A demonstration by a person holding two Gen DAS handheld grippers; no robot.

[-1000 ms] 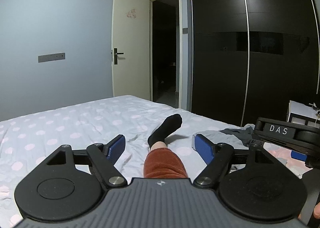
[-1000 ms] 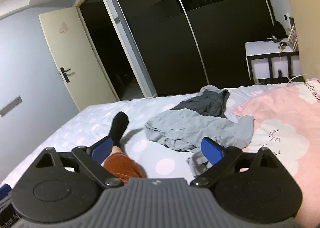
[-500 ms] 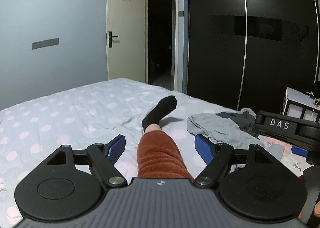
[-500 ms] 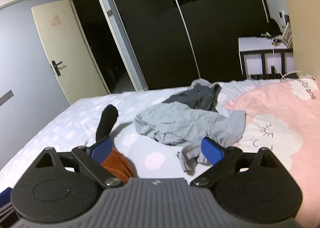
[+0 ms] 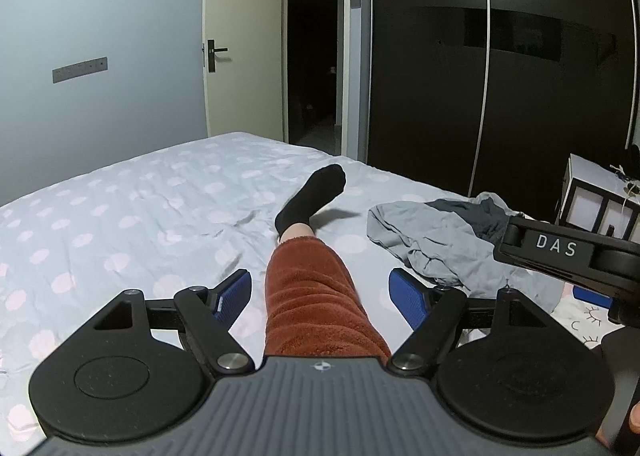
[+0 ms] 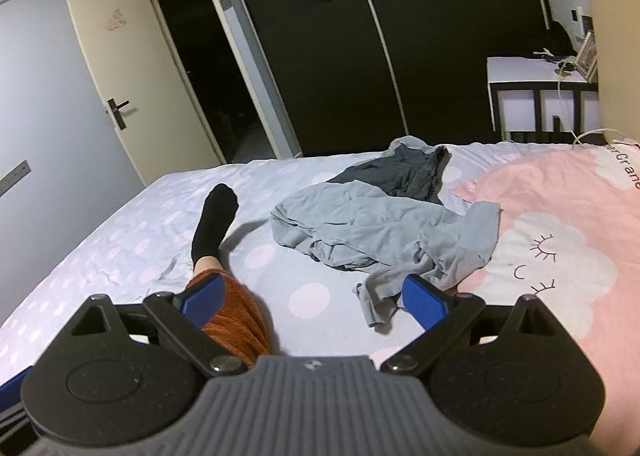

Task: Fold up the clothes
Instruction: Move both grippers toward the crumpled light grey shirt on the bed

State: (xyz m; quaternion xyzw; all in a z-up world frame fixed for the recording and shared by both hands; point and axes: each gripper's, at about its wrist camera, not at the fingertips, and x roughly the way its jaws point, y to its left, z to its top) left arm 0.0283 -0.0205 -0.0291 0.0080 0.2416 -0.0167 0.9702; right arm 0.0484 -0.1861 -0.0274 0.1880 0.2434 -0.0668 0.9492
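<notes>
A crumpled light grey garment (image 6: 384, 232) lies on the polka-dot bed (image 6: 280, 256), with a darker grey garment (image 6: 404, 172) behind it. Both show at the right of the left wrist view, light grey garment (image 5: 436, 244) and dark garment (image 5: 480, 216). My right gripper (image 6: 316, 296) hovers open above the bed, its right pad (image 6: 424, 302) just short of the light garment's near edge. My left gripper (image 5: 320, 298) is open over a person's leg (image 5: 316, 296) in rust-coloured trousers. The right gripper's body (image 5: 568, 256) shows at the left view's right edge.
The person's leg with a black sock (image 6: 214, 224) stretches across the bed. A pink cloud-print cover (image 6: 560, 240) lies at the right. Dark sliding wardrobe doors (image 6: 360, 48), an open cream door (image 5: 244, 44) and a white bedside unit (image 6: 540, 96) stand beyond the bed.
Both grippers have tilted downward toward the bed, so the leg and the clothes pile sit fuller in view. The right gripper has come closer to the light grey garment. Both stay open.
</notes>
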